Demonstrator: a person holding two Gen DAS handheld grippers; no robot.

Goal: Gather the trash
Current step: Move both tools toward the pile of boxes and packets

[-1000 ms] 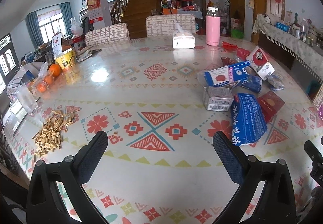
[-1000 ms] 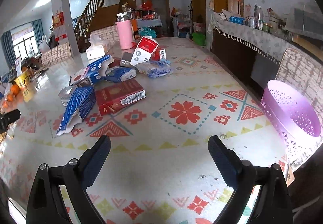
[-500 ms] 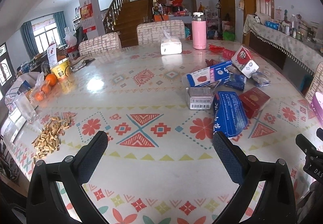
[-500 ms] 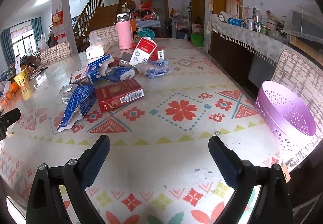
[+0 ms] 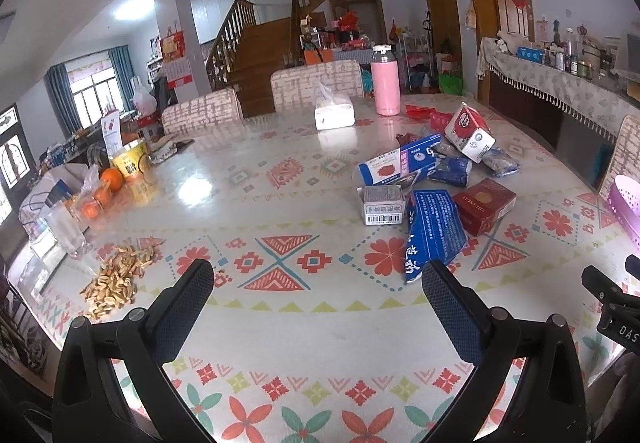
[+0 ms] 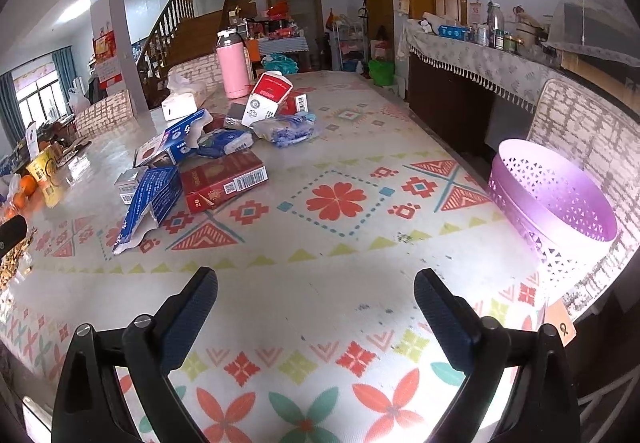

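I'm holding both the left gripper (image 5: pixel 318 285) and right gripper (image 6: pixel 316 293) spread and empty, lining up on the torn blue cardboard box (image 6: pixel 150 201) at 10 o'clock, perforated purple plastic basket (image 6: pixel 560 203) waiting at 2.

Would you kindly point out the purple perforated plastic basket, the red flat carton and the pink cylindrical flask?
purple perforated plastic basket (image 6: pixel 520 190): right wrist view, outer wall.
red flat carton (image 6: pixel 224 179): right wrist view, top face.
pink cylindrical flask (image 5: pixel 386 87): left wrist view, body.

Left tool (image 5: pixel 316 283) spread wide, empty, above the counter (image 5: pixel 280 179). Boxes (image 5: pixel 432 179) clustered far right; seed shells (image 5: pixel 116 279) left; pink flask (image 5: pixel 385 81) beyond.
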